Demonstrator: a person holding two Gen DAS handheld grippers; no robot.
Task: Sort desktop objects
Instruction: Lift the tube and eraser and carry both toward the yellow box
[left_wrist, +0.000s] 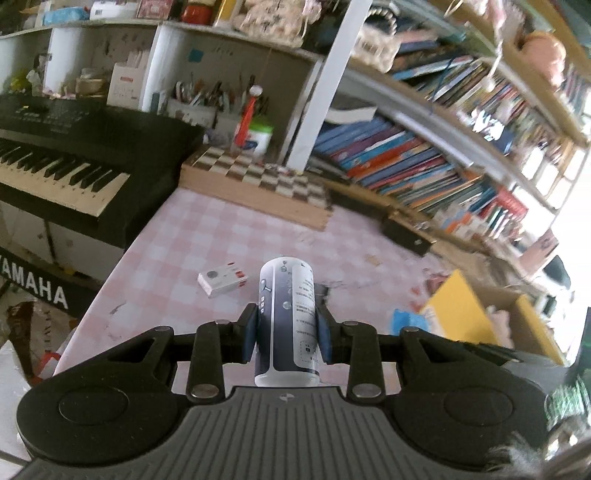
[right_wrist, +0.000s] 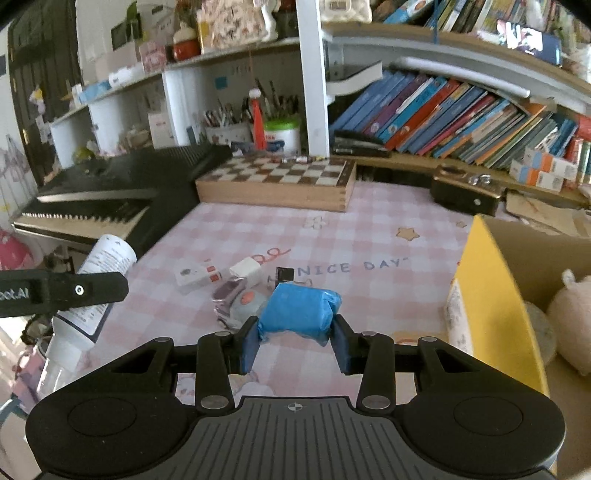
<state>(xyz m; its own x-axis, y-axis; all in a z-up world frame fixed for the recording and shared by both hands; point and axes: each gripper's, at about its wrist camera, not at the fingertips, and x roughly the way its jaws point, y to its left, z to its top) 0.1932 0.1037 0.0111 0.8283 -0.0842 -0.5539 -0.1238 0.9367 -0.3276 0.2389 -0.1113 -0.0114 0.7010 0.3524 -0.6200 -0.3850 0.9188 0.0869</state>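
Observation:
My left gripper (left_wrist: 287, 332) is shut on a dark blue and white bottle (left_wrist: 286, 325), held above the pink checked tablecloth (left_wrist: 236, 236). The same bottle (right_wrist: 99, 280) and the left gripper's finger show at the left of the right wrist view. My right gripper (right_wrist: 295, 341) is shut on a blue soft packet (right_wrist: 299, 312), lifted off the cloth. Below it lie a small white card box (right_wrist: 194, 275), a white charger block (right_wrist: 245, 268), a plastic-wrapped packet (right_wrist: 236, 299) and a small dark item (right_wrist: 285, 274). The card box (left_wrist: 221, 280) also lies ahead of the left gripper.
An open cardboard box with a yellow flap (right_wrist: 491, 291) stands at the right, a plush toy (right_wrist: 572, 314) inside. A wooden chessboard box (right_wrist: 277, 181) sits at the back, a black keyboard (left_wrist: 62, 166) to the left, and bookshelves (right_wrist: 461, 114) behind.

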